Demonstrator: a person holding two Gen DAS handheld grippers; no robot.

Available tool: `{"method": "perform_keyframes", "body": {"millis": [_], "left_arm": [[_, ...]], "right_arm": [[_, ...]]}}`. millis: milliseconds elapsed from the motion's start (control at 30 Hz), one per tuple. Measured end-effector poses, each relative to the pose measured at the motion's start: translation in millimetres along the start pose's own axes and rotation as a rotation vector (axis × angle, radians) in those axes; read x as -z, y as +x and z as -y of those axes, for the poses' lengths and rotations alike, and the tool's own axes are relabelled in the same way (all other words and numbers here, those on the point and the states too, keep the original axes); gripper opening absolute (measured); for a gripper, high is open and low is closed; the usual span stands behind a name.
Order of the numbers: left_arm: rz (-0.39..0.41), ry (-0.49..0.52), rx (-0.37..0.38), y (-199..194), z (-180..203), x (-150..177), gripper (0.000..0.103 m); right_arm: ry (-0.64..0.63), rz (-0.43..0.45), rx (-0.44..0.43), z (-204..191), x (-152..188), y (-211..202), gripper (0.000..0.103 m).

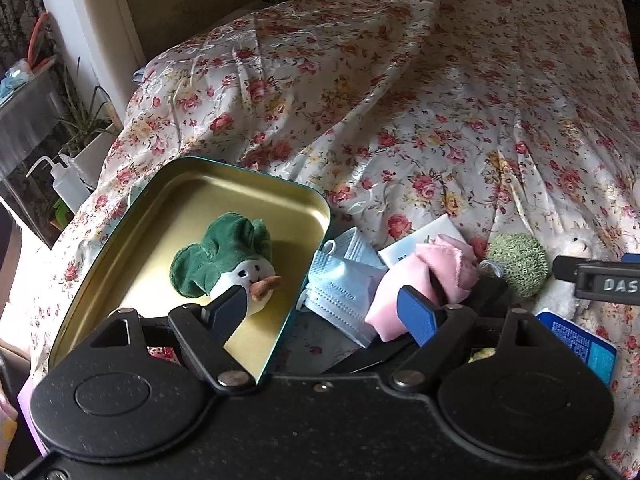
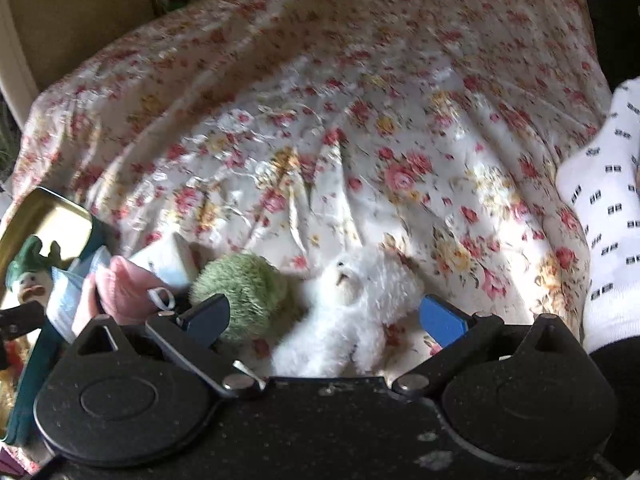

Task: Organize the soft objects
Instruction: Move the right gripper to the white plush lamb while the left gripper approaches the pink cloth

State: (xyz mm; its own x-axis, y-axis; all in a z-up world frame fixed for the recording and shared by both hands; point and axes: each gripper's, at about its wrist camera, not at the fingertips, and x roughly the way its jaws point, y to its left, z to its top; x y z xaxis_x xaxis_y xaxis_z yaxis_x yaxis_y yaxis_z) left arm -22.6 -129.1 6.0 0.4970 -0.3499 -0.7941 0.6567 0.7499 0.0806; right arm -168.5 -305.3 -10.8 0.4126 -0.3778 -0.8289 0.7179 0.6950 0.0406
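Observation:
A green-capped duck plush [image 1: 228, 260] lies inside an open gold tin [image 1: 192, 200] on the flowered bedspread; it also shows in the right wrist view [image 2: 30, 276]. My left gripper [image 1: 324, 312] is open and empty, over the tin's right wall, with blue face masks [image 1: 340, 280] and a pink cloth [image 1: 424, 276] near its right finger. A green fuzzy ball [image 1: 518, 264] and a white fluffy plush [image 1: 576, 246] lie further right. My right gripper [image 2: 324, 320] is open, with the white plush [image 2: 352, 304] between its fingers and the green ball [image 2: 244, 292] by its left finger.
A white packet [image 1: 420, 240] lies behind the pink cloth, and a blue packet [image 1: 580, 344] lies at the right. A white patterned sock [image 2: 604, 200] is at the right edge. A squeeze bottle [image 1: 66, 184] and plant pot [image 1: 92, 148] stand left of the bed.

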Motion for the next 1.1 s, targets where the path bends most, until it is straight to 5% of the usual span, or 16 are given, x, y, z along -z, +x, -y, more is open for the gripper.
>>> {"method": "perform_keyframes", "body": {"millis": [400, 567, 667, 767, 833, 1100], "left_arm": [[0.047, 0.039, -0.034, -11, -2, 6, 0.083], [0.075, -0.011, 0.03, -19, -6, 2, 0.087], [0.077, -0.042, -0.003, -15, -3, -2, 0.088], [0.103, -0.046, 0.062, -18, -5, -11, 0.09], [0.134, -0.051, -0.006, -22, -9, -9, 0.089], [0.164, -0.026, 0.018, -35, -22, 5, 0.09]], "right_arm": [[-0.061, 0.011, 0.085, -9, 9, 12, 0.102], [-0.093, 0.019, 0.124, -17, 6, -1, 0.102], [-0.106, 0.008, 0.171, -23, 4, -12, 0.102], [-0.138, 0.006, 0.236, -34, -1, -30, 0.102], [-0.162, 0.017, 0.235, -43, -11, -40, 0.102], [-0.085, -0.051, 0.213, -38, -10, -16, 0.096]]}}
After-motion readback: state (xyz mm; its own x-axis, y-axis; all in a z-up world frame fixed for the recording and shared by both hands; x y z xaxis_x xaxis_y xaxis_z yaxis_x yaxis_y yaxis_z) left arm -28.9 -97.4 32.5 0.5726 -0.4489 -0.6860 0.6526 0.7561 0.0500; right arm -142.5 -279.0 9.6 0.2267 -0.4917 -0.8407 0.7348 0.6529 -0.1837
